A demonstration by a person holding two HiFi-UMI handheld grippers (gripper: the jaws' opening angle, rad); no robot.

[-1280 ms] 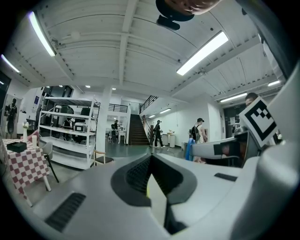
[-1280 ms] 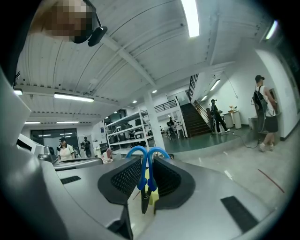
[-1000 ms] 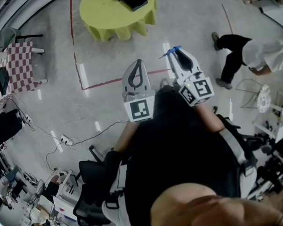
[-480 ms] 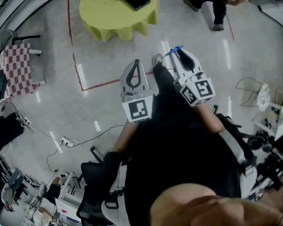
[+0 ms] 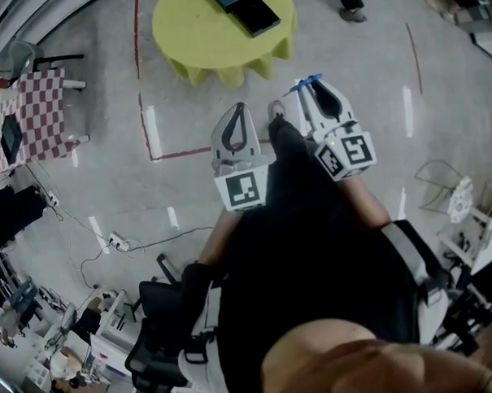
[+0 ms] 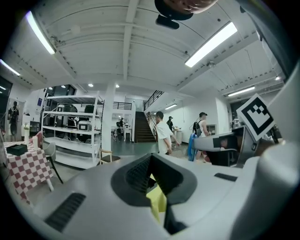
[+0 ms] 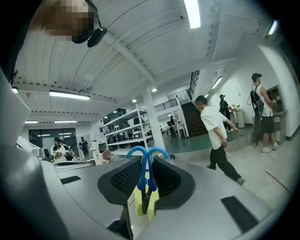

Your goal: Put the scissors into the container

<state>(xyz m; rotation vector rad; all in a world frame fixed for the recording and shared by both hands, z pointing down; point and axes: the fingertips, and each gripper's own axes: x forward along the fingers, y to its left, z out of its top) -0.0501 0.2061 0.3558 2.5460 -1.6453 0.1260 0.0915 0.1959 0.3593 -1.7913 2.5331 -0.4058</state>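
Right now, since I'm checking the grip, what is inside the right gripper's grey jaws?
A pair of blue-handled scissors: the right gripper is shut on them, with both handle loops poking out past the jaw tips. The blade ends run back between the jaws and are covered.

Long ceiling lights [image 6: 211,44] are glowing across a white ceiling. A grey floor [image 5: 107,181] is carrying red tape lines [image 5: 179,153] and a loose cable [image 5: 162,234] — a round bench [image 5: 206,38] in yellow cloth is standing near a checked table [image 5: 39,111]. White shelving [image 6: 70,126] is standing beside a staircase [image 6: 143,129].
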